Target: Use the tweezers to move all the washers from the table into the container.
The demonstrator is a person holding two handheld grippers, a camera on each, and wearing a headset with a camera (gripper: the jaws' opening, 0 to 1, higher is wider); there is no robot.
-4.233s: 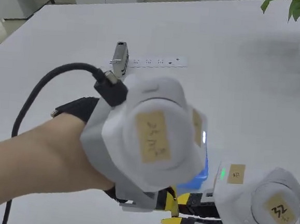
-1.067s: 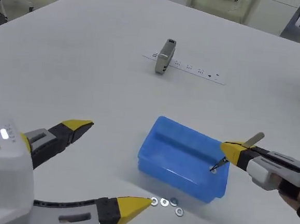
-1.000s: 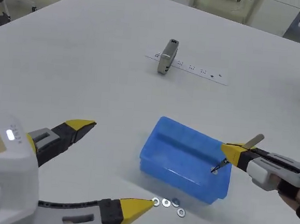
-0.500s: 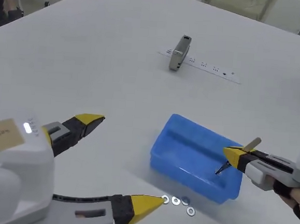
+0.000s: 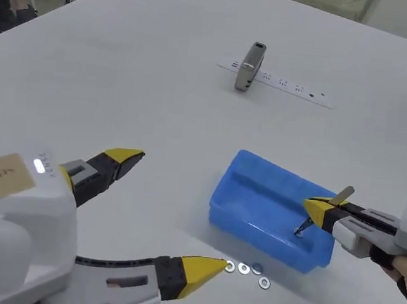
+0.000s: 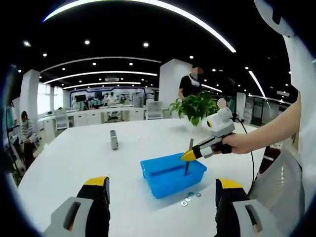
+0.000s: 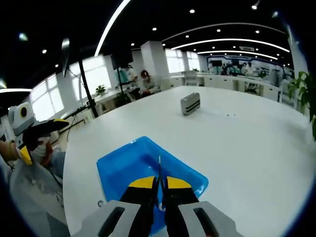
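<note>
Washers: a few small rings in a loose row on the table, just beside the near wall of the container and just ahead of one fingertip of the left gripper. Down into the right end of the container point the tweezers, clamped between the closed jaws of the right gripper. Whether a washer sits between their points is too small to tell. The left gripper is held to the left of the container, its jaws spread wide with nothing between them. Beyond both grippers, well apart from the container, a power strip lies flat with a grey block standing at its left end. In the left gripper view, a plant stands at the far table edge behind the right gripper.
</note>
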